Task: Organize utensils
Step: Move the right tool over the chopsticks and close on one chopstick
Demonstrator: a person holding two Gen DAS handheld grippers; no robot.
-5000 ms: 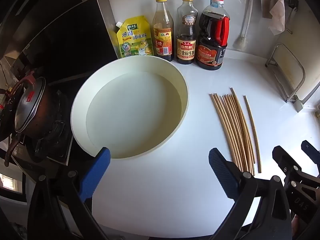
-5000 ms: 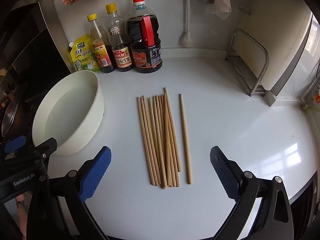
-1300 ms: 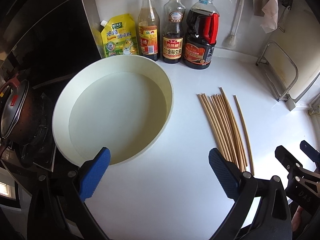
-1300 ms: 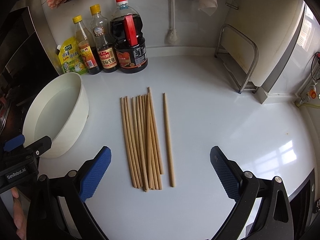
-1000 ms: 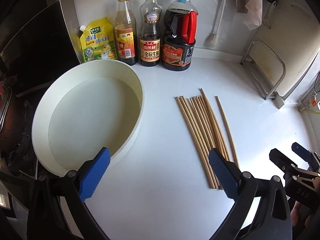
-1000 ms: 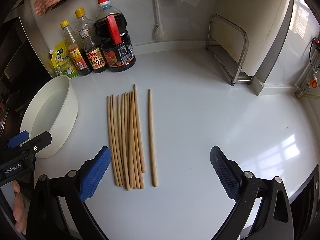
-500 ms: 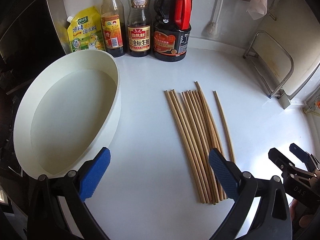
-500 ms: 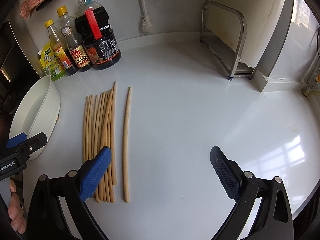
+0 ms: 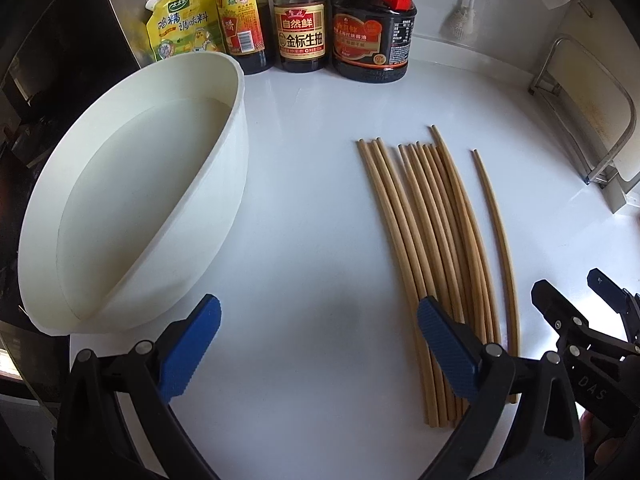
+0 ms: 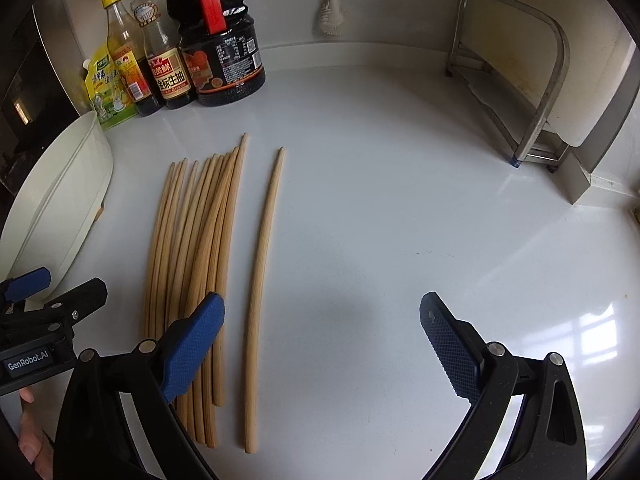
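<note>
Several wooden chopsticks [image 9: 432,236] lie side by side on the white counter, with a single chopstick [image 9: 496,232] a little apart on their right. They also show in the right wrist view [image 10: 192,248], the single one [image 10: 262,264] to their right. A white basin [image 9: 132,200] stands left of them. My left gripper [image 9: 320,344] is open and empty, low over the counter between basin and chopsticks, its right finger over their near ends. My right gripper [image 10: 320,344] is open and empty, right of the single chopstick, its left finger over the bundle's near ends.
Three sauce bottles [image 9: 300,20] and a yellow seasoning pouch [image 9: 180,28] stand against the back wall. A metal rack [image 10: 520,80] holding a white board stands at the right. A brush [image 10: 332,8] hangs on the wall. A dark stove area lies left of the basin.
Both grippers have moved right and closer to the counter. The chopsticks now lie nearer the left gripper's right finger and the right gripper's left finger. Both stay open.
</note>
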